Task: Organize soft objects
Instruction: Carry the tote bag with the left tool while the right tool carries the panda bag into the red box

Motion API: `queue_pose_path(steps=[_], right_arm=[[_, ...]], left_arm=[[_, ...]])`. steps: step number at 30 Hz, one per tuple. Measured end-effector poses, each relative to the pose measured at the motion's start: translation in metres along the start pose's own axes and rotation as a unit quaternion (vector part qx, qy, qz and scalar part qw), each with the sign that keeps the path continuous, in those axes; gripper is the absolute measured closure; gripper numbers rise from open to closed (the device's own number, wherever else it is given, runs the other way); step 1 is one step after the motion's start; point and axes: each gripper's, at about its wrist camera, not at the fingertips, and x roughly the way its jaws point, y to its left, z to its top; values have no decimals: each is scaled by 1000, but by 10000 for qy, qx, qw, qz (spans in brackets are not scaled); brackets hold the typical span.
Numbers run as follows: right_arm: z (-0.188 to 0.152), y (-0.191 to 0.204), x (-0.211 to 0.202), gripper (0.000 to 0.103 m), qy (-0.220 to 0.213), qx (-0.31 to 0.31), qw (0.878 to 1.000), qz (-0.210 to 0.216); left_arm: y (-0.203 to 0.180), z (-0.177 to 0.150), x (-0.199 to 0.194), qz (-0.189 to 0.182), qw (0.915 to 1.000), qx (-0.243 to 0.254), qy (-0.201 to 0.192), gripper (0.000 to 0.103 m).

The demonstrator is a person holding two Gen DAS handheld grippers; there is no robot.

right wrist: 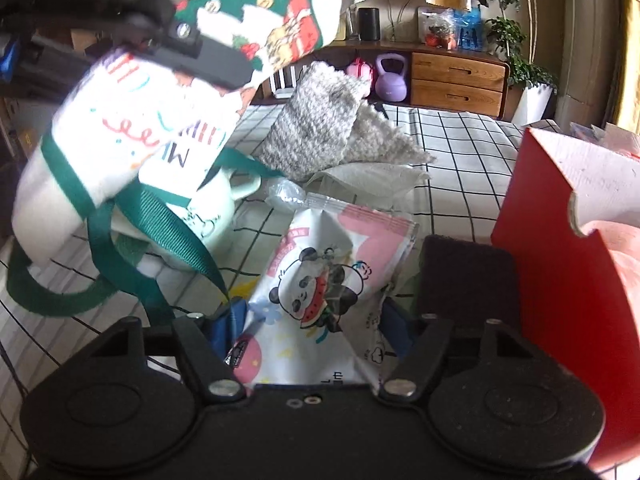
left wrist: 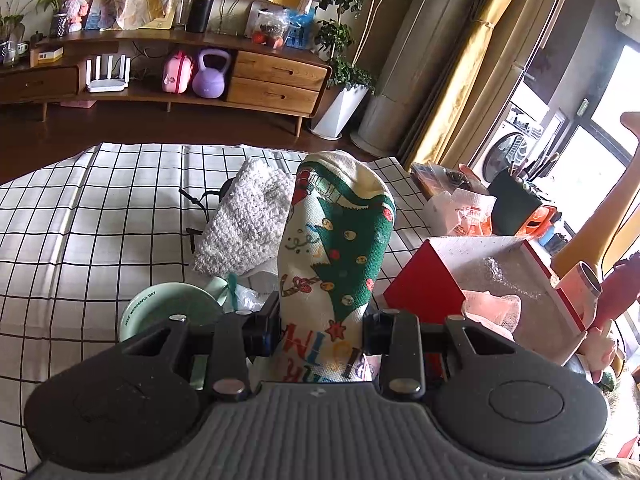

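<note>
While we hold the sock (left wrist: 332,264) clenched in the left gripper (left wrist: 320,330), lifted off the counter (left wrist: 100,208) beside the red box (left wrist: 420,288), it is likely bound for that box. Our right gripper (right wrist: 316,320) straddles a snack bag (right wrist: 320,280), jaws released. White knit, green Christmas tree, limp.

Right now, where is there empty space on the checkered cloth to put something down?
The checkered cloth lies bare left of the white knitted cloth and beyond the green mug. It is crowded around the mug, the panda snack packet and the red box.
</note>
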Motion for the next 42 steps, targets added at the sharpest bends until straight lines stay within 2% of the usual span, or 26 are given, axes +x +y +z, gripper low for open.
queue_pose_path(steps=[11,21,30,37,42], right_arm=[[3,-6,-81,31,-240,151,9995,130],[4,-46,-159,31,-728,152,9964,-406],[4,-129,-191,31,-786,633,9896,-1024],[2,-183,-195,31,-754,819,9830,-1462],[-2,-212,-193,31,-746,1015,9793,-1585]], left_arm=[[-36,-3,-46,-150,9994,194,-243,68],[-83,7,-81,-155,9965,490,-655,68],[-136,3,-60,-225,9950,852,-461,68],[-179,12,-16,-284,9943,1024,-103,68],[-218,31,-3,-429,9910,1244,-245,67]])
